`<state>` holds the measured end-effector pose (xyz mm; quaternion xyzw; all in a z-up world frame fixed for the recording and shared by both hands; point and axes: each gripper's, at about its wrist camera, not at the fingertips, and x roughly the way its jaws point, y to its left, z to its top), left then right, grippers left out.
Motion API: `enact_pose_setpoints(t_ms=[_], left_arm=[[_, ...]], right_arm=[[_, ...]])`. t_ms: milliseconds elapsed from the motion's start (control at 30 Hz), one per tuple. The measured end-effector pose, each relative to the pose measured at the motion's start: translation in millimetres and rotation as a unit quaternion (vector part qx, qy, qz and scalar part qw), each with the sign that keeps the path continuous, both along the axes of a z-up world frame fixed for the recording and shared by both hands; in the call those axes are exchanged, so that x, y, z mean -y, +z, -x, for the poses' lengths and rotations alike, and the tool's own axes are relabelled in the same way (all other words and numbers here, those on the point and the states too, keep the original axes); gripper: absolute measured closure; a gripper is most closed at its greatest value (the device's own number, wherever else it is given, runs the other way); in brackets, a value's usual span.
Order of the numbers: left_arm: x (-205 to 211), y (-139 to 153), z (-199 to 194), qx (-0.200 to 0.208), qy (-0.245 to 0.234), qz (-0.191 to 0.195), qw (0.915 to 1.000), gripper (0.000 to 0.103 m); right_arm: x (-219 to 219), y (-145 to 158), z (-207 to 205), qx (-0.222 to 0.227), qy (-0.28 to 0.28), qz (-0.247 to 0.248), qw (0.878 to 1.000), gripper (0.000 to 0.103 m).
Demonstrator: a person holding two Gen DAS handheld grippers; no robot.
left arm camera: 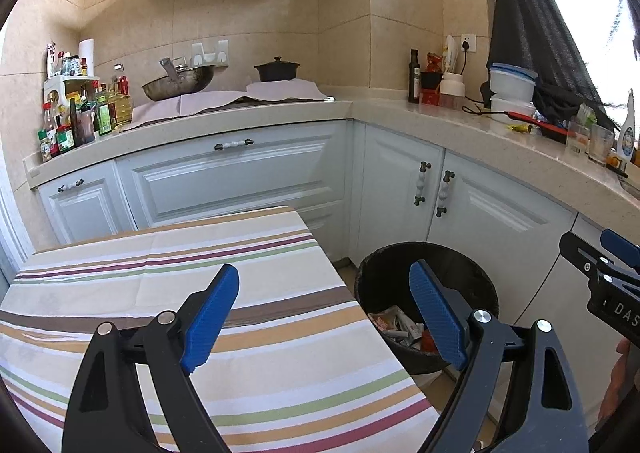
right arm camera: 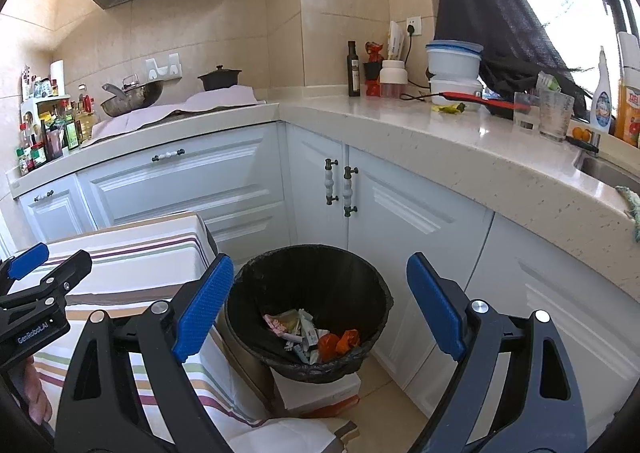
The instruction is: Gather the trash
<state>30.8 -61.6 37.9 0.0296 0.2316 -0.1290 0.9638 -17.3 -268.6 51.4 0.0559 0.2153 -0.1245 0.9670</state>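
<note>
The right claw (right arm camera: 320, 305), black-armed with blue ribbed pads, fills the foreground of its own view, spread wide and holding nothing, poised above the round black plastic-lined trash bin (right arm camera: 308, 309). The left claw (left arm camera: 324, 317) is likewise gaping and empty, hanging over the edge of the striped cream-and-pastel tablecloth on the small counter (left arm camera: 192, 293) just beside the bin. Behind run the white panelled cabinets (right arm camera: 400, 221) and the long speckled stone worktop (right arm camera: 440, 133). On that worktop, near a red-handled tool (right arm camera: 480, 99), lies a small crumpled yellow scrap (right arm camera: 450, 108), which could be trash, though I cannot be sure. Inside the bin sit the collected wrappers and orange scraps (right arm camera: 316, 333), well down at the bottom. The striped cloth looks bare of litter, so the job seems nearly or wholly done. If anything remains, approach it low with pads square, pinch firmly, then release directly over the bin's mouth rather than its rim.
</note>
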Motion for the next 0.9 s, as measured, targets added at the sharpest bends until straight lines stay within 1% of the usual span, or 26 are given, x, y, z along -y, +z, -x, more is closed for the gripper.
enact_pose_setpoints(t_ms=[900], left_arm=[[-6.6, 4.5, 7.4, 0.004, -0.001, 0.011, 0.9999, 0.018]], right_arm=[[-4.9, 4.7, 7.3, 0.005, 0.001, 0.006, 1.000, 0.017]])
